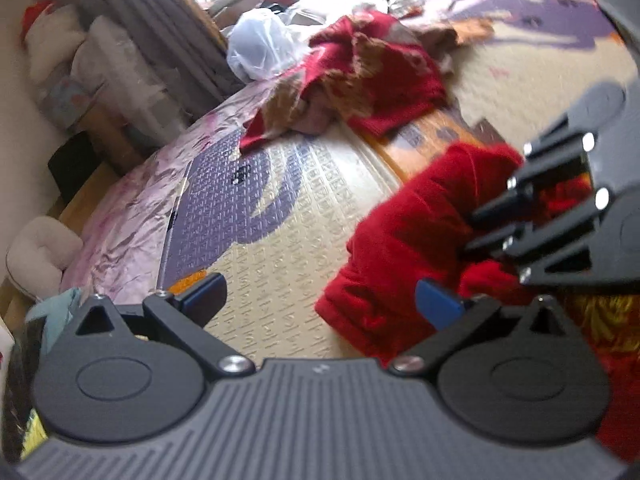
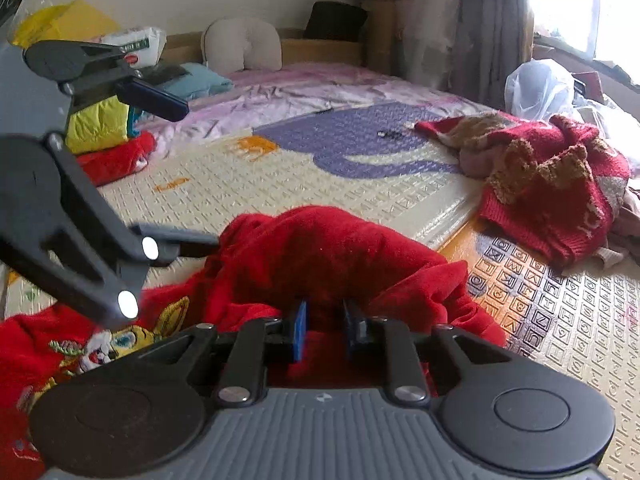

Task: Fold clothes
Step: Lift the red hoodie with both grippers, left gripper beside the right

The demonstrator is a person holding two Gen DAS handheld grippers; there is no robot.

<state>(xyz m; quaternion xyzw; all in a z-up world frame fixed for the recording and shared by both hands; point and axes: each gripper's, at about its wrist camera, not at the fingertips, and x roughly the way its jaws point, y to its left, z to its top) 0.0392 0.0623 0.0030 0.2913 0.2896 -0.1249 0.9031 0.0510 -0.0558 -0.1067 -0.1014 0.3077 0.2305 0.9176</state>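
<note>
In the left wrist view, we see our left gripper (image 1: 320, 300) with its jaws wide apart and nothing between them. One blue tip sits close by the edge of the red top (image 1: 400, 240), but we cannot tell if it touches. The red top lies bunched up on the play mat (image 1: 280, 208), on the right side of the view. The right gripper (image 1: 472, 228) comes in from the right, its tips sunk into the red cloth. Farther back, a red and brown sweater (image 1: 372, 72) lies in a heap, with a white plastic bag (image 1: 260, 48) beside it.

In the right wrist view, our right gripper (image 2: 324, 324) has its jaws nearly closed, with only a small gap. A fold of the red top (image 2: 320, 248) sits pinched between the 2 blue pads. The top has a cartoon picture on the front, low on the left. The left gripper (image 2: 172, 172) hangs open above the left side of the top. The red and brown sweater (image 2: 552, 184) is well apart, off to the right.

We think the top is soft, light and floppy. It looks fuzzy, so it should not slip. It will sag and bunch if we hold it in the middle. We think the best places to hold are 2 edges or corners, 1 in each gripper, so it hangs flat.
</note>
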